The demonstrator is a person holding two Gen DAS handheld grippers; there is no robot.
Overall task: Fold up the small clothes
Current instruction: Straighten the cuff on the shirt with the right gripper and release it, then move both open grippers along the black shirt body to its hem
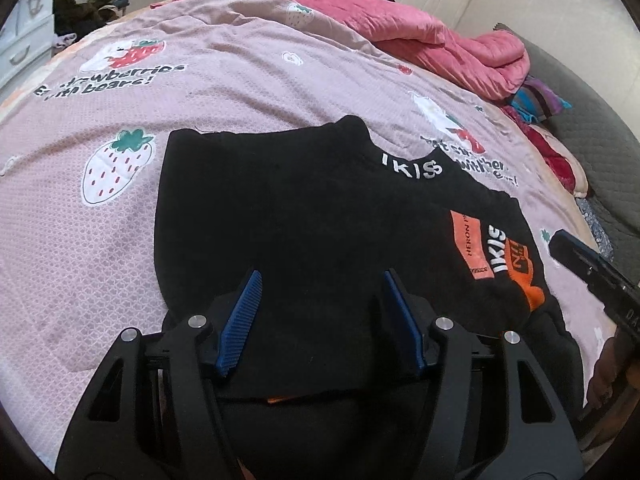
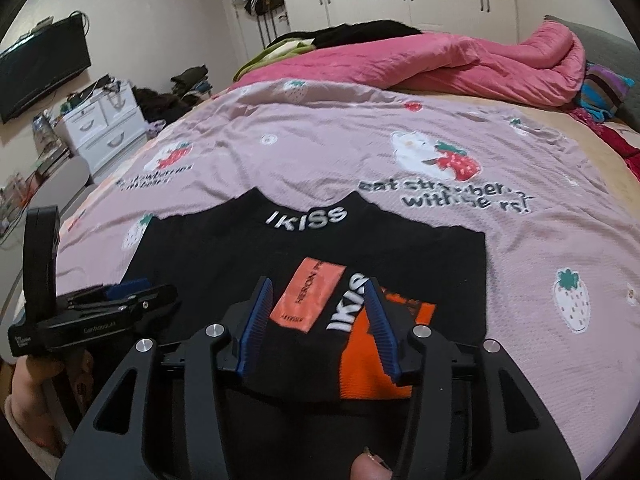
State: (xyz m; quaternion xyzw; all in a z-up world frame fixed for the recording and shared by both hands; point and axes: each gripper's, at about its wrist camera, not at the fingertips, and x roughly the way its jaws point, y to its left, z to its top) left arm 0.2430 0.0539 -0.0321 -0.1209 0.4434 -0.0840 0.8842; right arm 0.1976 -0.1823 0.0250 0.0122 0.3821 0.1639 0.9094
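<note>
A small black top [image 1: 280, 216] with white IKISS lettering and orange patches lies on the pink strawberry bedsheet [image 1: 120, 208], its sides folded in and its collar pointing away; it also shows in the right wrist view [image 2: 224, 256]. My left gripper [image 1: 322, 280] is open over the near left part of the top, holding nothing. My right gripper [image 2: 318, 284] is open over the orange patches [image 2: 308, 300] at the near right, holding nothing. Each gripper shows at the edge of the other's view.
A rolled pink quilt [image 2: 460, 64] and dark clothes [image 2: 352, 34] lie at the far side of the bed. A striped cloth [image 2: 604, 92] lies at the far right. White drawers [image 2: 104, 128] and a TV [image 2: 40, 64] stand left of the bed.
</note>
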